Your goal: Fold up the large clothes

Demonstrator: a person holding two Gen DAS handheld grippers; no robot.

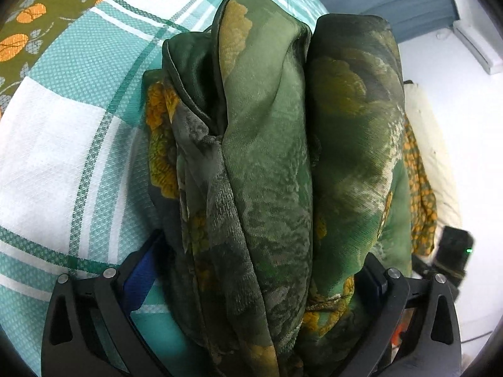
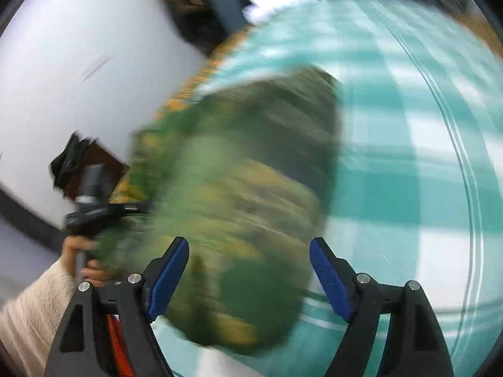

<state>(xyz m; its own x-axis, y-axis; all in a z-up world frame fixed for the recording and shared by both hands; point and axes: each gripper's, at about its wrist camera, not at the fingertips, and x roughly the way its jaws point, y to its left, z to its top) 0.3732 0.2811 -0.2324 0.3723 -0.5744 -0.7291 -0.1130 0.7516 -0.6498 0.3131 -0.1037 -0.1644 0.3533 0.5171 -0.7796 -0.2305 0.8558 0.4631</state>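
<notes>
Left gripper (image 1: 251,282) pinches the bunched green floral garment (image 1: 276,157) above the checked cloth (image 1: 63,141); right gripper (image 2: 248,279) gapes, holding nothing. Looks thin, slippery, limp, so better grab hemmed edges.

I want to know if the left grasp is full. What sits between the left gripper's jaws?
In the left wrist view, bunched folds of the green floral garment fill the gap between the left gripper's jaws, over the teal checked cloth.
</notes>
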